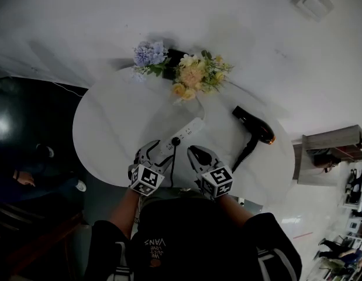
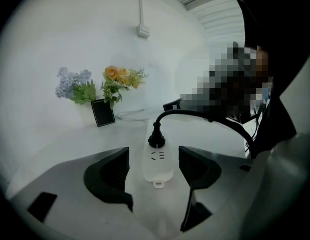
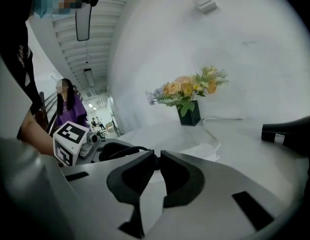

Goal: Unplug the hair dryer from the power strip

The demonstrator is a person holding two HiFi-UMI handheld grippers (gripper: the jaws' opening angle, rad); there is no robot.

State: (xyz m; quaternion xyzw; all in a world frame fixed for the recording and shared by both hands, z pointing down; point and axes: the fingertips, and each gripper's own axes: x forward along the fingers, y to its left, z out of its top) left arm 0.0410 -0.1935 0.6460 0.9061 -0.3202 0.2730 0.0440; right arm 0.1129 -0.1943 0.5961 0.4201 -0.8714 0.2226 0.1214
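A white power strip point(image 1: 183, 134) lies on the round white table point(image 1: 107, 127), with the hair dryer's black plug point(image 1: 175, 140) seated in it. The black hair dryer point(image 1: 255, 125) rests to the right, and its cord point(image 1: 244, 154) runs off toward the table's near edge. My left gripper point(image 1: 152, 153) is open. In the left gripper view its jaws stand on either side of the near end of the power strip point(image 2: 157, 166), without touching it, and the plug point(image 2: 156, 136) stands just beyond. My right gripper point(image 1: 195, 155) is shut on nothing, right of the plug.
A dark vase of yellow and blue flowers point(image 1: 189, 75) stands at the table's far edge against the white wall. The strip's white lead point(image 3: 220, 129) curls toward the vase. A wooden shelf point(image 1: 333, 142) sits at the right. A person in purple point(image 3: 69, 109) stands far off.
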